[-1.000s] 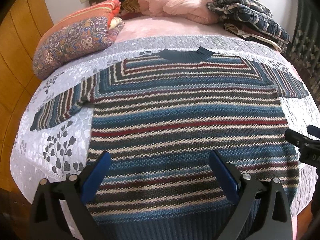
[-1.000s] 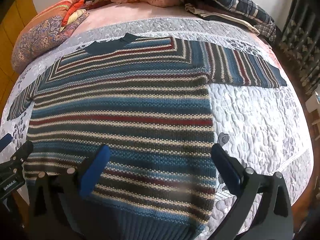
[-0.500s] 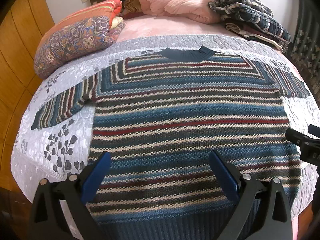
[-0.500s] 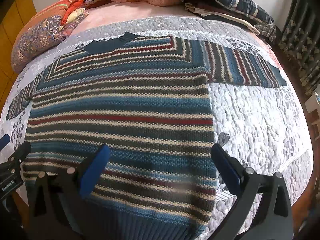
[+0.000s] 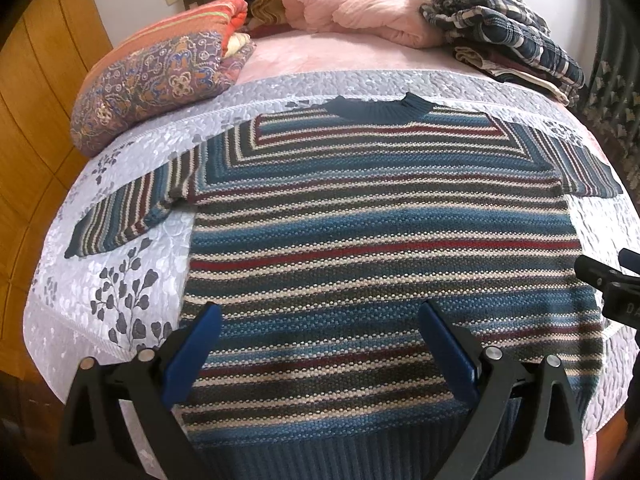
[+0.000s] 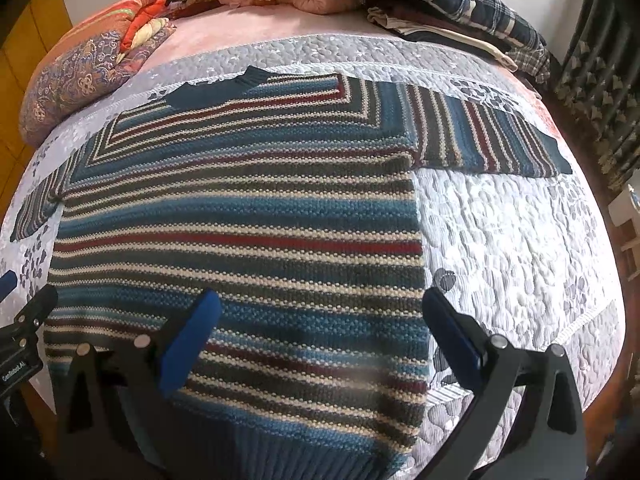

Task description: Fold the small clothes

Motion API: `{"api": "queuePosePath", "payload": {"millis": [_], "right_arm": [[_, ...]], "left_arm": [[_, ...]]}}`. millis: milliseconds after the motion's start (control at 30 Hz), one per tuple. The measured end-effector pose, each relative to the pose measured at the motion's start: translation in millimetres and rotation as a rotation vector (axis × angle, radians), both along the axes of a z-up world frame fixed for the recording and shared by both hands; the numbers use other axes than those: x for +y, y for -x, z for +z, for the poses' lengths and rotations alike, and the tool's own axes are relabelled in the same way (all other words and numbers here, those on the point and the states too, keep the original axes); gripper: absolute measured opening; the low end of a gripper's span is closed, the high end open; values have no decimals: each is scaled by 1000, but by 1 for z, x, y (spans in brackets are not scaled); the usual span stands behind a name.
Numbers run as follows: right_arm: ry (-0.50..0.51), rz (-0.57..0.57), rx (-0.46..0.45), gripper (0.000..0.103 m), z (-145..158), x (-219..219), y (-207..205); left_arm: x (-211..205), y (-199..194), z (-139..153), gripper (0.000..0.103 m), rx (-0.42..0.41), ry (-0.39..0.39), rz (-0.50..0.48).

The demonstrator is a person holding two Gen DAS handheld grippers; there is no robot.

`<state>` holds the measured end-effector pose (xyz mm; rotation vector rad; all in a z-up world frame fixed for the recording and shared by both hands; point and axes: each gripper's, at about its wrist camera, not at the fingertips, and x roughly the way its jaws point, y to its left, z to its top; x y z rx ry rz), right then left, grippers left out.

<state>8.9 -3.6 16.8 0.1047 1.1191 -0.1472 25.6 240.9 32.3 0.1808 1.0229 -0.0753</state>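
Sweater (image 5: 380, 240) unmoved, quilt (image 6: 520, 240) margin alongside.

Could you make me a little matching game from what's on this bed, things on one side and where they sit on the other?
Things:
1. striped sweater
2. paisley pillow
3. plaid clothes pile
4. pink bedding

Places:
A. far right corner
B. spread flat on the grey quilt
C. far left edge
D. far middle, by the headboard

Pairs: 1-B, 2-C, 3-A, 4-D

Partial white lettering "GenRoboAI" on the left claw (image 6: 18, 364) body.
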Motion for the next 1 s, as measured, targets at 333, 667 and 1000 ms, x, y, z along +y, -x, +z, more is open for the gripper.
{"api": "queuePosePath", "payload": {"millis": [333,667,1000], "right_arm": [[-4,1,-7,100,3,0,0],[-6,2,-14,100,5,0,0],[-29,-9,-30,100,3,-26,-6]], "left_arm": [[3,2,1,98,-5,3,5],[4,4,3,98,-15,-6,10],[-8,-7,-1,98,2,37,-9]]}}
